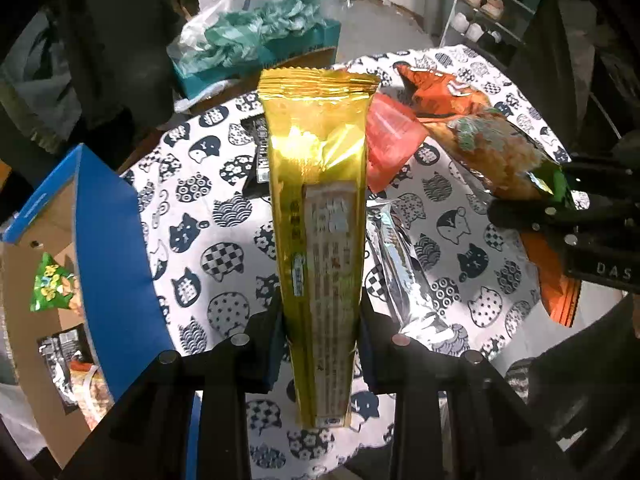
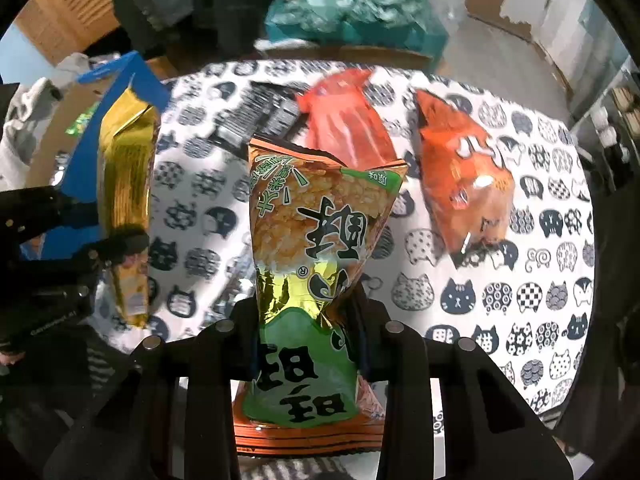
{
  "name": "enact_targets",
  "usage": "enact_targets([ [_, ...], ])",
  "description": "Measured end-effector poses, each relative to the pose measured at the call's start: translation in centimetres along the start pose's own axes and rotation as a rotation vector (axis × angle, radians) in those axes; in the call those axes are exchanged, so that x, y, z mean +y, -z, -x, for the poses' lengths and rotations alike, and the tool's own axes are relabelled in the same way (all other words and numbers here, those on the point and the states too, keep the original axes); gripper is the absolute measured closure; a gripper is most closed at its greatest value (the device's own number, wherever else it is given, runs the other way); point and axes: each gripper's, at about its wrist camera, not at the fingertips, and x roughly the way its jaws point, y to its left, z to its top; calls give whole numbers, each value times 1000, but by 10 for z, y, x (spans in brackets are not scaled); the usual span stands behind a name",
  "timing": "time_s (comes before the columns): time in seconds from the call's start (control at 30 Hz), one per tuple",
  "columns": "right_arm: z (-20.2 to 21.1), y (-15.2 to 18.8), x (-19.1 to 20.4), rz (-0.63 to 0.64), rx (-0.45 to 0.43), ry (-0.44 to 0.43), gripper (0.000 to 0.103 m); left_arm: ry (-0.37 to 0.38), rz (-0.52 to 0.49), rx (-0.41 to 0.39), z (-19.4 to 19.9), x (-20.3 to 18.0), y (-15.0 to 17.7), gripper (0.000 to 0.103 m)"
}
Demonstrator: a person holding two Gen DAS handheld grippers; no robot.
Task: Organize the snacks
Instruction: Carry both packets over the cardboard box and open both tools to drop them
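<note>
With both packets already off the cloth, the job stood at the carrying step. The left hand-held gripper [image 1: 320, 340] was clamped tight on a gold packet [image 1: 316, 200], its pads pinching the lower part so the packet stood up along the fingers. The right hand-held gripper [image 2: 308, 320] was squeezed shut on a green snack bag [image 2: 316, 248], crumpling its waist.

Both packets hung above the bench [image 1: 224, 216], whose cat-print cloth carried the rest: a red packet [image 2: 348, 120], an orange bag [image 2: 460, 184], a silver packet [image 1: 396, 264] and a dark packet [image 2: 260, 116] farther back. Just off the bench's left edge sat a blue box [image 1: 108, 240], open, with a few snacks inside.

I'd judge the box to be where they were headed. The next move would call for swinging the gold packet over the blue wall, lowering it clear of the rim, then letting go; the green bag would follow, keeping the two grippers from crossing.
</note>
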Motion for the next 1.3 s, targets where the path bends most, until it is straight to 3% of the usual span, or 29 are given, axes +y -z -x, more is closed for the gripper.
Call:
enact_targets([
  [0.27,9,-19,28,35,-57,-19,70,-34,0,-69,31,10,-1,72],
  [0.7,16,-35,41,38,-98,-30,70,-21,38,-171,63,27,-3,74],
  [1.3,57,-70,90,113,-211,-61,70,-104,98,-314,123,69,1,74],
])
